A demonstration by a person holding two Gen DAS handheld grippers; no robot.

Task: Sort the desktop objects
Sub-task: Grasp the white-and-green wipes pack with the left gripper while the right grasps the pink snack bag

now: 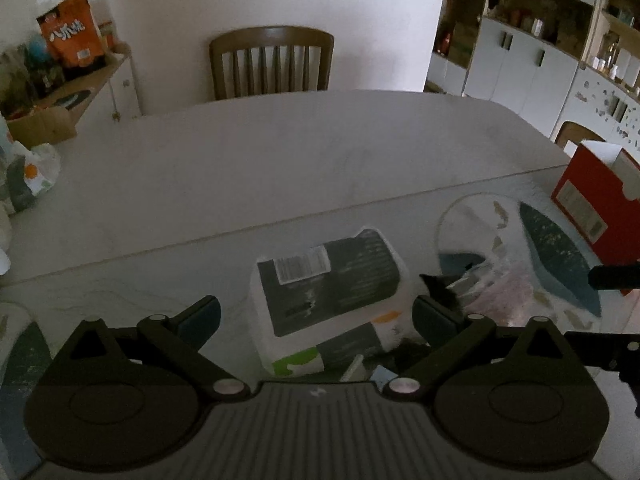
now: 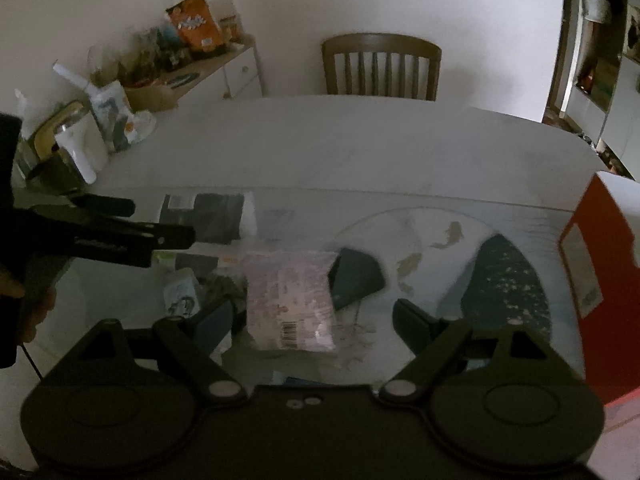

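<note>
Nothing legible — barcode labels on the white-and-dark package (image 1: 326, 286) and the clear packet (image 2: 290, 300) are blurred

The far half of the surface (image 1: 280, 160) lies bare up to the chair (image 1: 272, 62), open for a gripper to pass. The near part is crowded: a dark-labelled packet (image 1: 328, 280), a clear bag (image 2: 290, 300) and small items lie close together. A red box (image 1: 596, 208) stands at the right edge, and jars and bags (image 2: 100, 128) line the left.
</note>
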